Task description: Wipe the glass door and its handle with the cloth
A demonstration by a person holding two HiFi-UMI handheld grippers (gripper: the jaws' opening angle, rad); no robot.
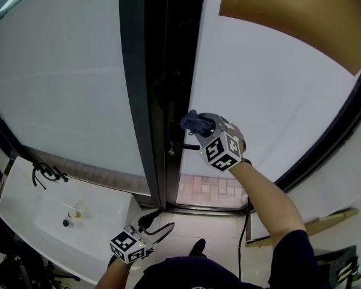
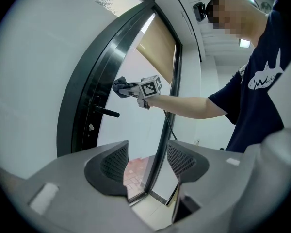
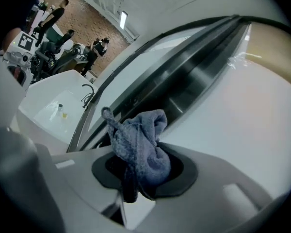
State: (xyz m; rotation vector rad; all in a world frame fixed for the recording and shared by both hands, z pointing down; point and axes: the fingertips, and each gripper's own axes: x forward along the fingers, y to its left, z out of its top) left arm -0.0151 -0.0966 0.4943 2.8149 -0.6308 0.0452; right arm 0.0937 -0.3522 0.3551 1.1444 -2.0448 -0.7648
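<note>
Well, nearest to me my left gripper [image 2: 148, 161] hangs low by my hip, its fingers [image 2: 111, 164] spread well apart with nothing between them, only the floor and the foot of the door showing through the gap. It is taking no part in the job. Just beside it on my left stands a white sink [image 1: 24, 206] with its tap.

Further out, at the end of my stretched right arm, my right gripper [image 1: 206, 125] has its fingers [image 3: 182, 169] closed tight on the cloth [image 3: 140, 144], a bluish-grey wad that bunches up and out past the tips. The cloth is up at the dark frame [image 1: 162, 71] of the glass door [image 1: 271, 101], just above the handle [image 1: 183, 144], which juts out bare below it. I cannot tell whether the cloth is actually pressing on the frame or only close to it.

Beyond that the frosted pane runs up to a brown blind [image 1: 289, 17] at the top. The glass shows no streaks or damp marks, so how much of it has been wiped I cannot say. By my reckoning the wiping is somewhere around the door's edge, with the handle yet to come under the cloth and the wide pane perhaps also left
</note>
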